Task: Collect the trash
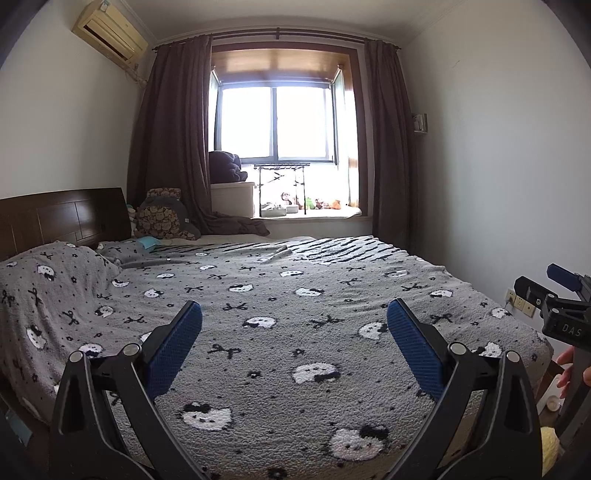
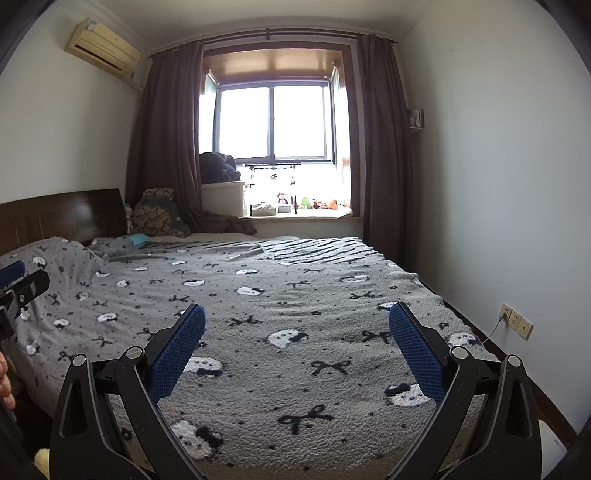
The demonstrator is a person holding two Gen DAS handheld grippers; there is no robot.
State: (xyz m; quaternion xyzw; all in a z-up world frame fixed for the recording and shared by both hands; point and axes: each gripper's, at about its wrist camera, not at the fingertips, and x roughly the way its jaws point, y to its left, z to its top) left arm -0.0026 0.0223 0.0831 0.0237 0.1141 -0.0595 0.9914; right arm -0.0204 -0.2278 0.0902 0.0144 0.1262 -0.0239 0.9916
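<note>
Bedroom walls close in on a wide bed (image 1: 295, 332) spread with a grey blanket (image 1: 280, 369) patterned in white cat faces and black bows. From the left wrist view, the left gripper (image 1: 294, 317) hangs over the foot of the bed with its blue-padded fingers (image 1: 173, 350) spread wide and nothing between them. Beyond it are a dark headboard (image 1: 62, 218), brown curtains (image 1: 170, 140) framing a bright window (image 1: 277, 122), an air conditioner (image 1: 110, 29) high on the wall, and small toys on the sill (image 1: 310, 203). At the right edge the right gripper (image 1: 565, 295) shows only in part. From the right wrist view, the right gripper (image 2: 296, 319) is likewise spread wide and empty above the blanket (image 2: 295, 332), with wall sockets (image 2: 515, 325) to its right. No trash can be made out in either view; a small teal thing (image 2: 138, 240) lying near the pillows is too unclear to identify.
</note>
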